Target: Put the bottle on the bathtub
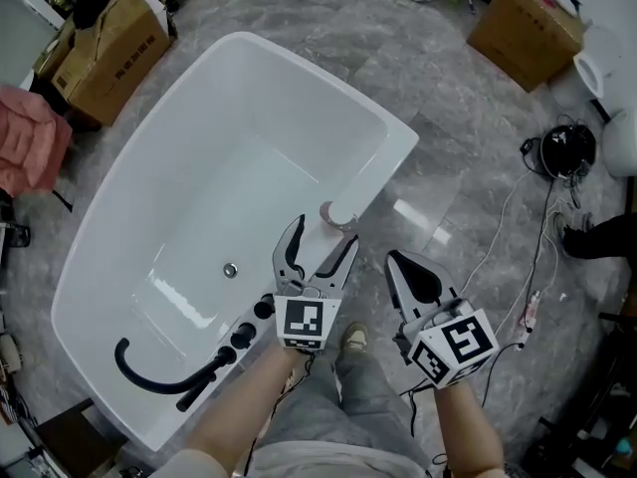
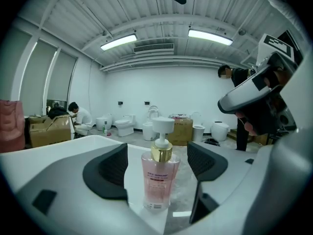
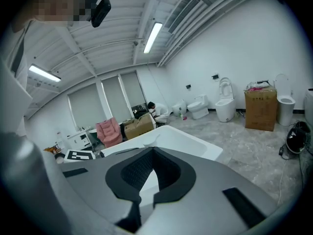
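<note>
Grey marbled floor point(image 1: 428, 78), white bathtub point(image 1: 249, 58), pink pump bottle point(image 2: 160, 173) on rim.
Bottle upright on tub's near rim, betw. left gripper point(image 1: 320, 239) jaws: jaws spread wide, gap each side, no contact. Right gripper point(image 1: 403, 265) just beside, off rim, jaws together, nothing held. Black faucet point(image 1: 159, 376) further along rim.

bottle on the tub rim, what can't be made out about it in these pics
- Print on the bottle: left gripper view, too small and blurred to read.
- Its body and base: head view looks from above, so little more than the pump top shows, with the left gripper crowding round it.
- The whole bottle: right gripper view does not show it. The right gripper fills the lower frame with its own body.
</note>
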Available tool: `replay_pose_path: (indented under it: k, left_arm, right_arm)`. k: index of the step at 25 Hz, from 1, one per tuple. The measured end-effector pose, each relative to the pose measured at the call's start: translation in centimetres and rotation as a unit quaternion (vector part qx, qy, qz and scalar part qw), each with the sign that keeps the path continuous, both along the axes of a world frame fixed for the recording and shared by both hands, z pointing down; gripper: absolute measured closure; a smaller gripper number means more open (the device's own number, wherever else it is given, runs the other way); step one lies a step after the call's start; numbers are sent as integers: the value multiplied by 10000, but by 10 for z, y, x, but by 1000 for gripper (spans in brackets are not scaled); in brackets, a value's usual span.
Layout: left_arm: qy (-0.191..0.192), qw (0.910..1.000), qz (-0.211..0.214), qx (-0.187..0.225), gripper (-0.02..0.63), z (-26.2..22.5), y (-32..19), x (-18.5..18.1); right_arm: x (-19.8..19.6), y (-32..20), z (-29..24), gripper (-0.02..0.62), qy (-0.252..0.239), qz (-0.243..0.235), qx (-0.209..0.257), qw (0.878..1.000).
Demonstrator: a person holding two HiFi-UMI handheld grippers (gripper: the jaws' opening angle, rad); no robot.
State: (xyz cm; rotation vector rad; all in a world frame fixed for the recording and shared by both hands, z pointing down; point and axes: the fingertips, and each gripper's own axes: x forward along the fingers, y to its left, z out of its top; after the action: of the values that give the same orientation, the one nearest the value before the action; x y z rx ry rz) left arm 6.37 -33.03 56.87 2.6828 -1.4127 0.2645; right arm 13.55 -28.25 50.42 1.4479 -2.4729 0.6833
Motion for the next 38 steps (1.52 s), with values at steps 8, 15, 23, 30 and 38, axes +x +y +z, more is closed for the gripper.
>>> replay_pose_path:
  k: [8, 15, 23, 30, 38]
  left_arm:
    - [313, 9979, -216, -531, 236, -57, 25, -48]
    - [242, 9992, 145, -268, 307, -133, 58, -79]
    - [-43, 9989, 446, 145, 440, -202, 95, -95]
    - [129, 9979, 240, 595, 520, -272, 125, -118]
    - [78, 9952, 18, 976, 566, -320, 148, -137]
  right_arm:
    - [-23, 18, -64, 568, 123, -52, 189, 9997]
    - [-42, 43, -133, 568, 308, -151, 281, 9990]
    - [-46, 74, -205, 568, 516, -182, 747, 9957]
    - [-63, 99, -247, 568, 377, -360, 985, 9938]
    - [-85, 133, -284, 568, 304, -738, 1215, 9894]
